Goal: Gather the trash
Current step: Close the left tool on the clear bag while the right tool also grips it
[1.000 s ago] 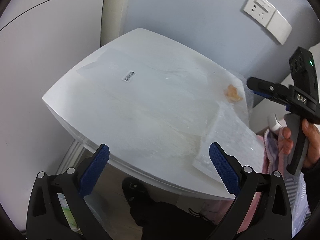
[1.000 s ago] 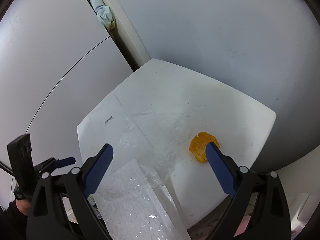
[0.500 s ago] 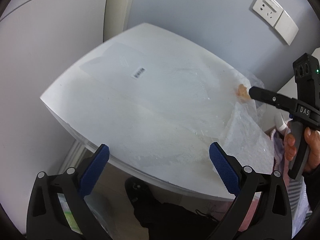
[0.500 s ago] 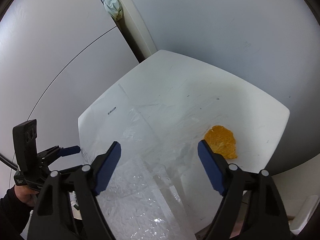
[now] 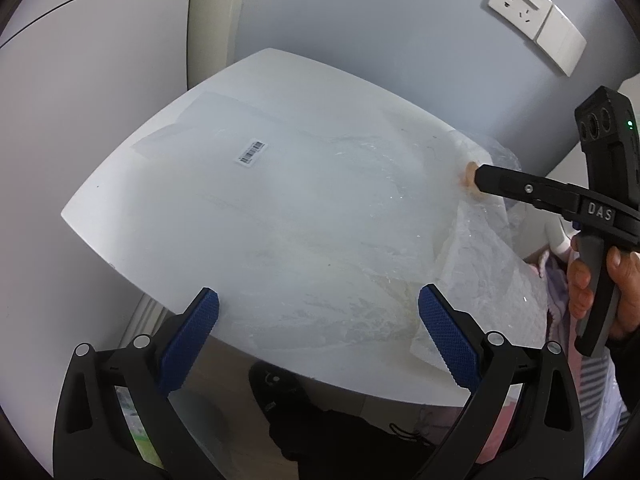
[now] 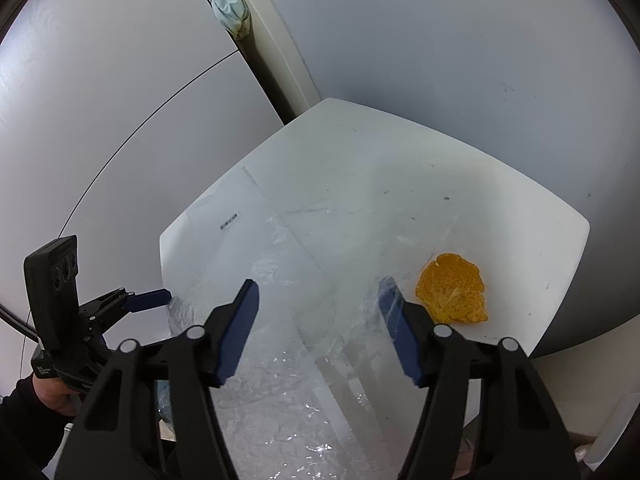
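Observation:
A small white table (image 5: 132, 200) carries a large clear plastic bag (image 5: 304, 208) with a barcode label (image 5: 251, 152) and a piece of orange peel (image 6: 452, 289). A white bubble-wrap sheet (image 5: 488, 280) hangs over the table's near right edge. My right gripper (image 6: 320, 304) is open over the plastic, just left of the peel, its right finger under a film fold. It shows in the left wrist view (image 5: 520, 188) in front of the peel (image 5: 469, 172). My left gripper (image 5: 316, 328) is open and empty at the table's near edge, also seen in the right wrist view (image 6: 148, 300).
Grey walls close in behind the table (image 6: 440, 184), with a wall socket and switch (image 5: 536, 16) above it. A cream door frame (image 6: 272, 56) stands at the back corner. A dark shoe (image 5: 276, 388) and pink fabric (image 5: 560, 280) lie below the table.
My right gripper has moved left off the peel and narrowed its jaws over the plastic. My left gripper has shifted slightly; it stays open.

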`<state>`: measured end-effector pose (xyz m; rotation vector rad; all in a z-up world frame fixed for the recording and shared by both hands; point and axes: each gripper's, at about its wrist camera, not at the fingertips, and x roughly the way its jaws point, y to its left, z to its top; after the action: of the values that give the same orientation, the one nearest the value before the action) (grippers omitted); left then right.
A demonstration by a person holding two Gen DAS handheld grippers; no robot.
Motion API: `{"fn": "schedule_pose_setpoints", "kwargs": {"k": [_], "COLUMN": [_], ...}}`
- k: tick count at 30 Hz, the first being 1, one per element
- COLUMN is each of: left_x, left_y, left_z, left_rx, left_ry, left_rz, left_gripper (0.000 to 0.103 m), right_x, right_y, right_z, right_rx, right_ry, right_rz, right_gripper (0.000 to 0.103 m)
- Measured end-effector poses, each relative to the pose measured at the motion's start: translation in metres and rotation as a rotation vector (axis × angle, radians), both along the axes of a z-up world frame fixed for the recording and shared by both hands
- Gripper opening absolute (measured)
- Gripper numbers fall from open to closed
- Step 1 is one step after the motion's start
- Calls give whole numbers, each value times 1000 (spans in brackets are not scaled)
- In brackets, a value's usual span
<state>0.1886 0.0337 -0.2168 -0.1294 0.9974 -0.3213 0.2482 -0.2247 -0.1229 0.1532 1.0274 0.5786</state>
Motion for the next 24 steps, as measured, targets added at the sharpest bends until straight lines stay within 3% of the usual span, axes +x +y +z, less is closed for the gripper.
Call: {"fn": "schedule_pose_setpoints", "kwargs": {"k": [9,14,16,20,22,24], "left_x": [-1,-1,-2,-2,-4,-4], "left_y": [-8,-8,-9,-7,-6,-7], "left_z": [1,2,2,6,11,16], "left_rx": [10,-1,-12,-30,-30,-35], "left_ry": [-27,-33,-34,-50,-68,-83], "left_rz": [-13,-14,-19,-9,-3,-2], "left_gripper": [77,58,46,27,12,6], "right_x": [0,0,1,1,0,-2], "right_y": [-1,-1,0,0,-2,-1], "right_z": [-4,-6,-8,-8,-5,-2], "right_rx": [-6,-12,-16,-20,-16,-10], "right_ry": [13,13,14,12,4,-5], "right_rz": [-6,-12,-16,-20,-23,-19], "right_gripper": [36,22,17,11,10,8]}}
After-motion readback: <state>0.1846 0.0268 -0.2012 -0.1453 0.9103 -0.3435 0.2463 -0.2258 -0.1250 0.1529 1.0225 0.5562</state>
